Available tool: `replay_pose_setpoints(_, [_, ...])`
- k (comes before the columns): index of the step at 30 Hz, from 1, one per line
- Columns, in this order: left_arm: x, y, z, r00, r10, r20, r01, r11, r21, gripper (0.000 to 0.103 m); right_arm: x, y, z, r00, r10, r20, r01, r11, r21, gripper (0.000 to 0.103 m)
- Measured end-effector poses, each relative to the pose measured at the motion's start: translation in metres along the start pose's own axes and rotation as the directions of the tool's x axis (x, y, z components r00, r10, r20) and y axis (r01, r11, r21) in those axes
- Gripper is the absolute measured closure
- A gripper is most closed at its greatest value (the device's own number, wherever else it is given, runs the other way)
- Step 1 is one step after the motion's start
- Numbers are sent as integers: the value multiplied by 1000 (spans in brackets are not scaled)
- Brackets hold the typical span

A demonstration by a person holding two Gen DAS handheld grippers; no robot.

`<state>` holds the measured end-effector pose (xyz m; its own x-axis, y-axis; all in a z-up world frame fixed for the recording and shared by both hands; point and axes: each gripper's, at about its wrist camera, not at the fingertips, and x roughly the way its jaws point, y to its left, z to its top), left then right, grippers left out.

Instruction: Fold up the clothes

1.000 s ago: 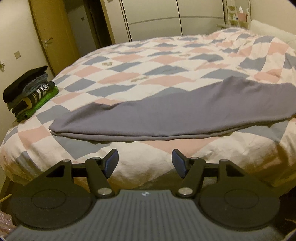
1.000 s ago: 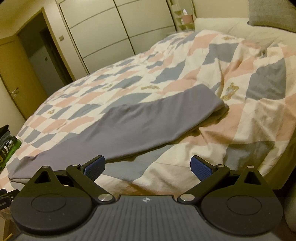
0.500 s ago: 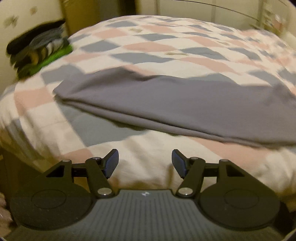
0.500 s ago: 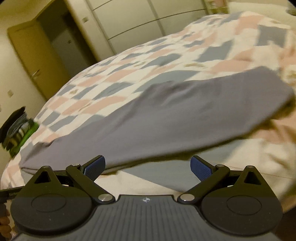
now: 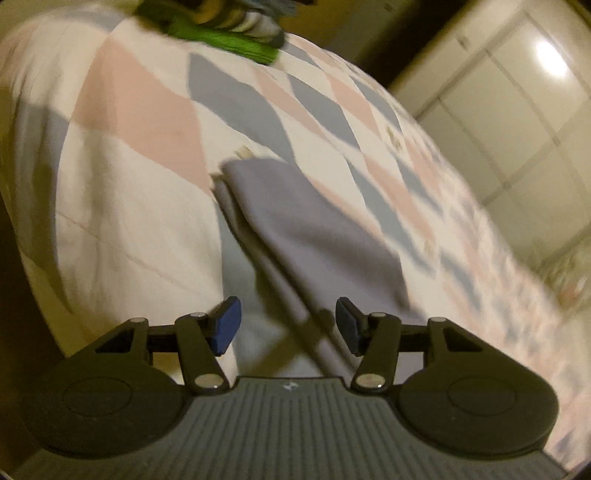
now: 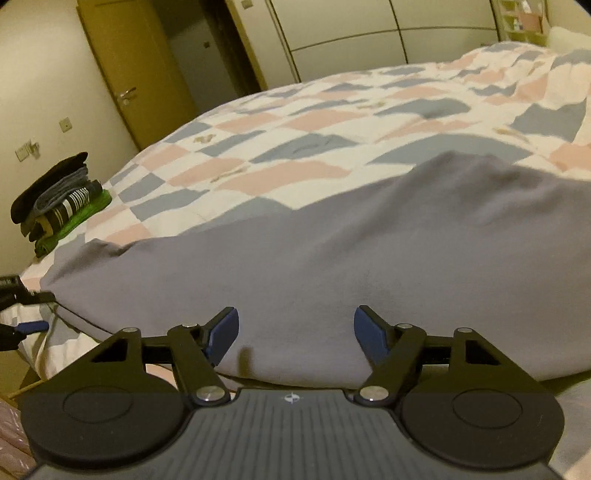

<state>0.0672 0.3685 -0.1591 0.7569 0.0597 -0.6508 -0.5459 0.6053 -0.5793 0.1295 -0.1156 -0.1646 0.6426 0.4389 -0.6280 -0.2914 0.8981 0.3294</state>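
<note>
A grey garment [image 6: 332, 258] lies folded lengthwise across the patchwork quilt [image 6: 295, 122]. In the right wrist view my right gripper [image 6: 293, 334] is open right above its near edge, at about the middle of its length. The left wrist view is tilted and blurred: the garment's narrow end [image 5: 295, 221] runs away from my open left gripper [image 5: 288, 328], whose blue pads [image 5: 227, 326] straddle its near edge without closing on it. The left gripper's fingertips [image 6: 33, 326] also show at the far left of the right wrist view, beside the garment's end.
A stack of folded clothes [image 6: 55, 206] with a green item at the bottom sits at the bed's left corner, also seen blurred as a stack [image 5: 229, 26]. A wooden door [image 6: 133, 70] and white wardrobe doors [image 6: 351, 33] stand behind the bed.
Both grippers moved in toward the garment. The left one swung and tilted to the garment's left end; the right one came down to its near edge and narrowed its opening somewhat.
</note>
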Motion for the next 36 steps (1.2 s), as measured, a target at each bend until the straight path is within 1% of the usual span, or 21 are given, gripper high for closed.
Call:
replay_pose_setpoints(3, [11,20,17,999,-49,18,51,991,-125,52,6,-1,-2,1000,-1,-7,1,1000,-3,30])
replay_pose_setpoints(6, [16,28,19,996,-75,47,81,983,-165,55,10,-2,-3,1000,-4,-9,4,1000,-6,28])
replay_pose_setpoints(10, [22,38,21,990,-107,87,124,968,-217,69,11,0,-4,1000,-9,-8,9,1000,-14,26])
replay_pose_setpoints(13, [26,45,23,985,-127,117,153,956,-250,77,10,-2,-3,1000,0,-4,0,1000,5,27])
replay_pose_setpoints(14, [26,45,22,985,-122,124,150,959,-242,89,9,-3,-2,1000,4,-1,-4,1000,16,27])
replay_pose_setpoints(15, [25,43,20,984,-117,132,145,964,-225,96,7,-5,-1,1000,7,2,-8,1000,28,28])
replay_pose_setpoints(16, [20,34,19,983,-108,145,133,976,-173,99,6,-7,0,1000,10,5,-10,999,38,29])
replay_pose_setpoints(19, [7,7,14,978,-86,192,89,996,-9,99,-4,-14,4,1000,-4,26,3,998,58,29])
replay_pose_setpoints(20, [1,-12,10,972,-88,217,71,994,87,99,-8,-17,5,999,-13,35,10,998,64,29])
replay_pose_setpoints(21, [-4,-31,4,967,-106,233,65,982,178,99,-13,-20,6,999,-21,45,18,997,71,29])
replay_pose_setpoints(22, [-9,-51,-3,961,-129,243,61,962,267,99,-18,-24,7,998,-32,55,28,996,81,29])
replay_pose_setpoints(23, [-11,-73,-16,957,-161,240,68,932,355,99,-23,-31,7,997,-46,64,39,995,96,29])
replay_pose_setpoints(24, [-14,-94,-29,953,-193,234,73,895,440,99,-29,-37,8,996,-59,74,51,992,111,29])
replay_pose_setpoints(25, [-16,-116,-44,949,-225,222,80,850,520,99,-35,-44,8,994,-72,83,61,990,128,29])
replay_pose_setpoints(27, [-15,-154,-88,943,-290,165,114,744,659,99,-46,-60,6,990,-99,99,83,984,160,29])
replay_pose_setpoints(29, [-12,-190,-133,937,-338,93,147,618,772,98,-57,-73,4,986,-124,113,101,977,187,29])
replay_pose_setpoints(30, [-4,-204,-155,941,-336,36,171,566,806,98,-63,-80,3,984,-135,119,110,974,199,29])
replay_pose_setpoints(31, [5,-218,-178,945,-327,-22,197,514,835,91,-67,-87,2,982,-143,123,115,970,212,29])
replay_pose_setpoints(32, [15,-227,-202,949,-305,-81,224,471,853,86,-72,-93,0,981,-147,125,116,967,227,29])
replay_pose_setpoints(34, [30,-234,-238,960,-239,-144,235,411,881,86,-80,-105,-2,980,-152,127,115,960,256,29])
replay_pose_setpoints(36, [25,-232,-257,961,-222,-163,241,395,887,84,-86,-113,-5,982,-141,127,100,953,285,29])
